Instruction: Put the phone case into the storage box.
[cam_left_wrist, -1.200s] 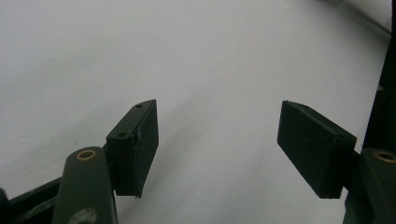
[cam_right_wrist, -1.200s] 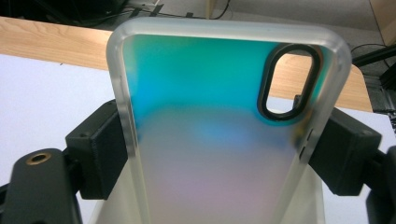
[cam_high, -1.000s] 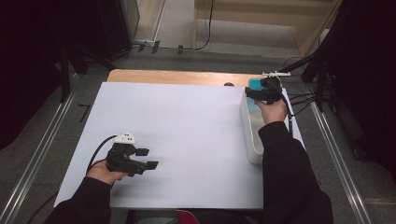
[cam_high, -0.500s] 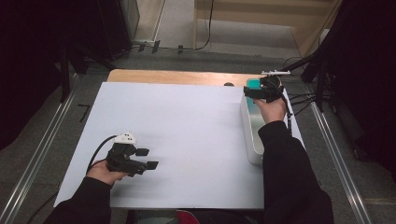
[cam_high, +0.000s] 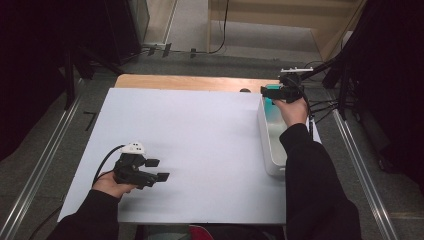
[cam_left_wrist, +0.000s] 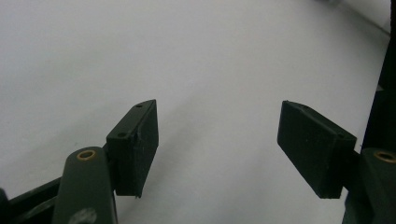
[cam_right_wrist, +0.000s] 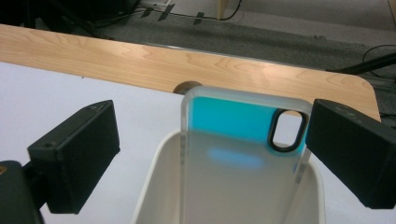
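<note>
Left: the left gripper, a black two-jaw tool with a white-topped body and a trailing black cable, was held low over the white sheet covering the table, near the sheet's front left corner. The left hand gripped it from behind, the dark sleeve entering from the bottom edge, and the tool pointed level toward the right. In the left gripper view its jaws stood spread wide with bare white sheet between them, the pads touching nothing.

Centre: the broad middle of the sheet lay bare; a strip of light wooden tabletop showed along the far edge.

Right: the right hand, with its forearm stretched along the right edge of the table, held the right gripper over the far end of a long white plastic tub. A translucent frosted phone case with a turquoise upper part and a black-rimmed camera opening stood upright inside the tub at that far end. The right gripper's jaws had just been opening; the case stood between them, one pad just beside its edge, the other well apart from it.
</note>
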